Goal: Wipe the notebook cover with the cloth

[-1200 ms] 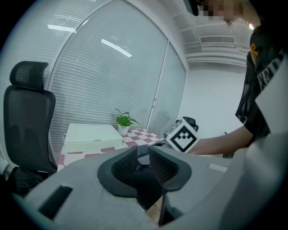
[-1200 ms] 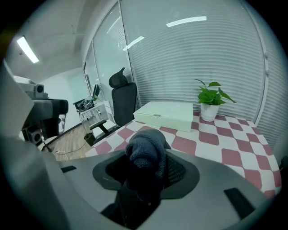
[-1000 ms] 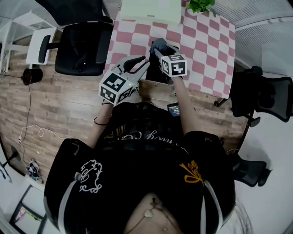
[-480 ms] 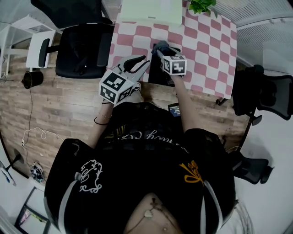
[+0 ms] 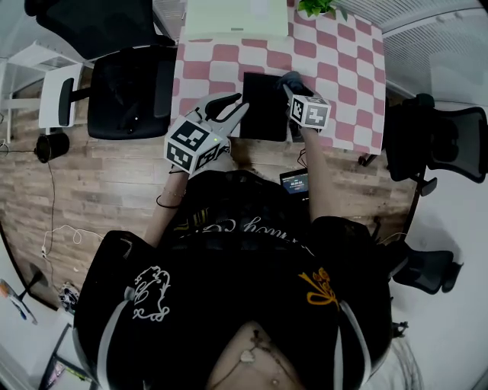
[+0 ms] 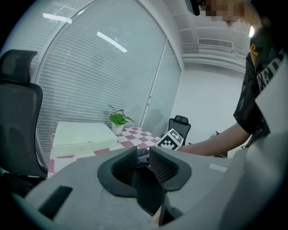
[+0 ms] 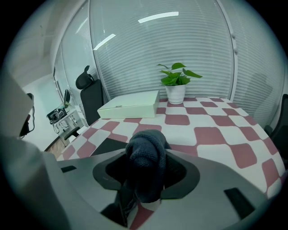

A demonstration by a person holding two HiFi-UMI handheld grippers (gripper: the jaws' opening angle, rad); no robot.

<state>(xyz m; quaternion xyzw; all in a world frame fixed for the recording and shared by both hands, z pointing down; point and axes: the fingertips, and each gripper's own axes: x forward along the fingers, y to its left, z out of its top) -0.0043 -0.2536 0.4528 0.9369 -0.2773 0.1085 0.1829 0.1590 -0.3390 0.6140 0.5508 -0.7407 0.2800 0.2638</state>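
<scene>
A black notebook point(image 5: 263, 114) lies flat on the pink-and-white checked table point(image 5: 343, 68), near its front edge. My right gripper point(image 5: 294, 85) is shut on a bunched dark cloth point(image 5: 292, 79) at the notebook's right edge. In the right gripper view the cloth point(image 7: 146, 157) fills the jaws of the right gripper point(image 7: 147, 173), and a corner of the notebook point(image 7: 108, 146) shows to the left. My left gripper point(image 5: 232, 107) hovers by the notebook's left front corner, off the cover. In its own view the left gripper point(image 6: 143, 157) holds nothing, its jaws nearly touching.
A flat cream box point(image 5: 236, 19) and a potted plant point(image 5: 320, 7) stand at the table's far side. One black office chair point(image 5: 130, 84) is left of the table, another point(image 5: 438, 148) right. A small dark device point(image 5: 293, 181) lies on the wooden floor below the table's edge.
My right gripper has slid the cloth rightwards across the notebook to its right edge, uncovering most of the cover. The left gripper has barely moved.
</scene>
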